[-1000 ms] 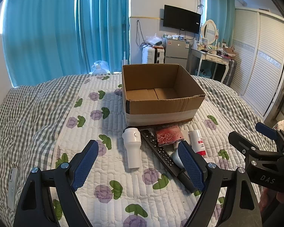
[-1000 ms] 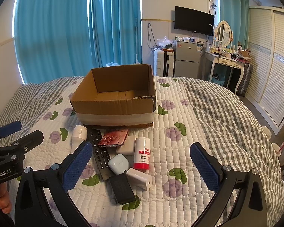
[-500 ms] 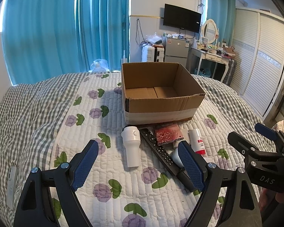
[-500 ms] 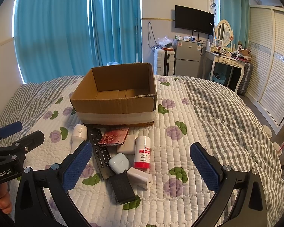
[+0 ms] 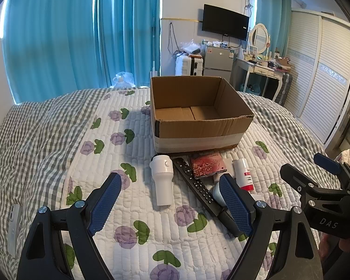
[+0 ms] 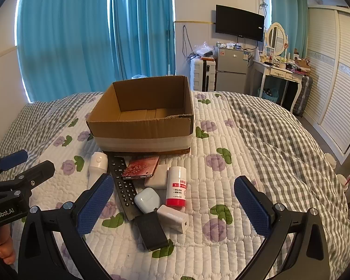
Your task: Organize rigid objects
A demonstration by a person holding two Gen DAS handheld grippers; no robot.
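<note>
Almost nothing has shifted in the last second: both the left gripper and right gripper still hover wide and empty, the clutter (remote control, white bottle) lies untouched before the empty cardboard box, so sorting hasn't begun

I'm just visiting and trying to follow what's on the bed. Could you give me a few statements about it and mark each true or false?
1. The cardboard box has nothing in it. True.
2. The red patterned case lies partly over the black remote. True.
3. The left gripper is clamped on the white bottle. False: it is open and holds nothing.
4. The red-capped tube lies inside the box. False: it lies on the quilt in front of the box.
5. The right gripper is open. True.
</note>
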